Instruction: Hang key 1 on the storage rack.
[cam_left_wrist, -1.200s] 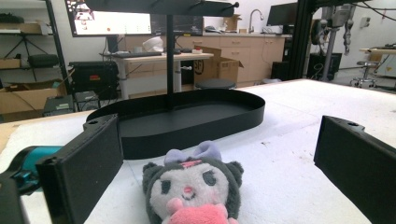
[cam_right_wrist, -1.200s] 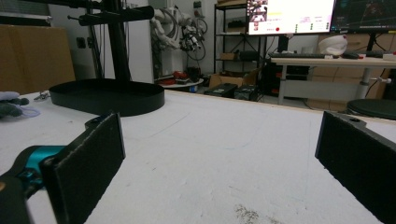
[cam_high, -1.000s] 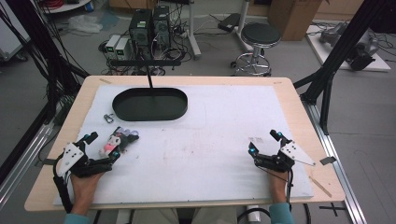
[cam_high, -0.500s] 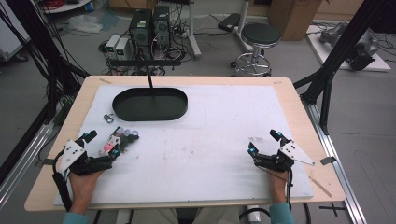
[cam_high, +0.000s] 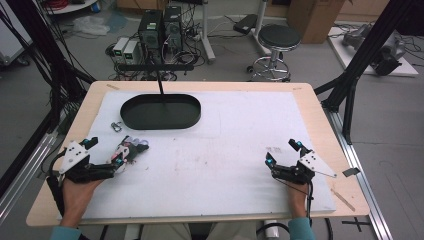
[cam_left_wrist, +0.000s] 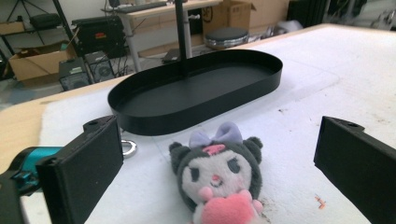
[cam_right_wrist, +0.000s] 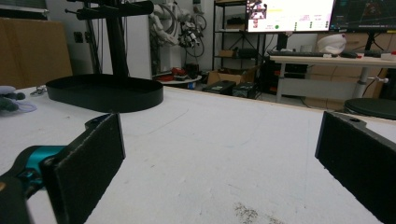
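At the left edge of the white-covered tabletop (cam_high: 230, 150), the left hand-held gripper (cam_high: 105, 159) rests low with its jaws spread wide, empty, and aimed at a small plush toy (cam_high: 131, 149). The toy lies face up just ahead of the jaws, a grey-headed doll with a lilac bow and a pink heart (seen close in the left gripper view (cam_left_wrist: 219, 175)). Just beyond it sits a metal ring (cam_high: 116, 126), and past that a black oval tray (cam_high: 161, 111) with a post rising from it.

The risk, as I judge it: the jaws sit short of the toy, so closing now would pinch air or nip only the heart, and pushing forward could shove the soft body toward the tray.

Far right, the right hand-held gripper (cam_high: 283, 155) rests wide open and empty, well apart.
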